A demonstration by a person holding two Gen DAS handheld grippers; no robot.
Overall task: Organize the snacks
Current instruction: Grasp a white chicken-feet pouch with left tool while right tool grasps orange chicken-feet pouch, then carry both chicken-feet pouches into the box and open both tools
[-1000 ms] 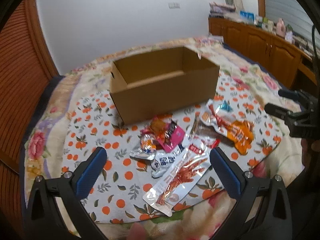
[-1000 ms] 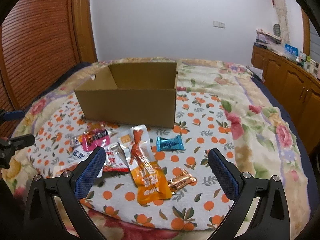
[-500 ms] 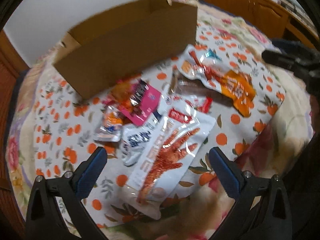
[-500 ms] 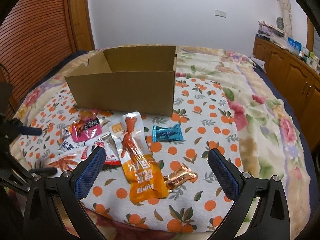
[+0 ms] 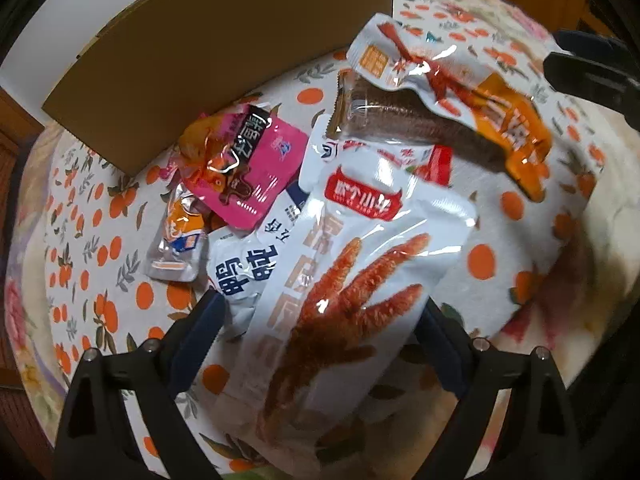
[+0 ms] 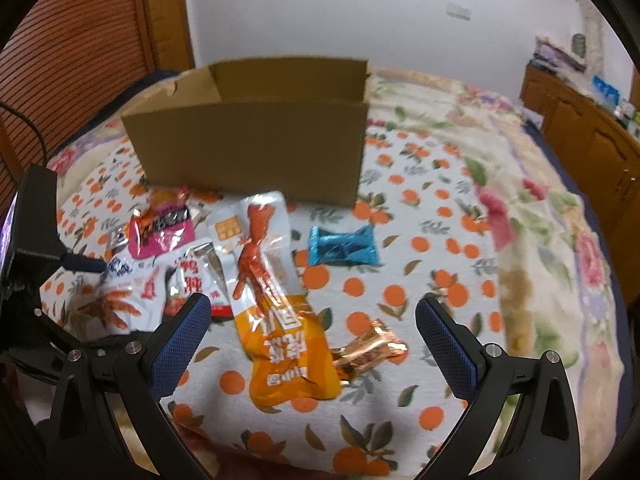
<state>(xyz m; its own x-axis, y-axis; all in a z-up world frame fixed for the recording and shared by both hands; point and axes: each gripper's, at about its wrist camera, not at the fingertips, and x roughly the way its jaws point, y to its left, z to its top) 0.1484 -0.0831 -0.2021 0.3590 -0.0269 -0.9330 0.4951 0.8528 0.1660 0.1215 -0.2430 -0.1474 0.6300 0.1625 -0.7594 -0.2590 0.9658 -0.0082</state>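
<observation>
Left gripper (image 5: 316,312), jaws wide, straddles the long white chicken-foot snack packet (image 5: 340,280) lying on the bed's orange-print blanket (image 5: 92,248); nothing gripped. Right gripper (image 6: 312,320) open, empty, above orange packet (image 6: 280,332). Likely next: close, lift, carry to open brown cardboard box (image 6: 248,148).

Home bedroom: floral bedspread (image 6: 532,184), wooden cabinets (image 6: 580,128) w/ clutter, slatted wood door (image 6: 80,40).
</observation>
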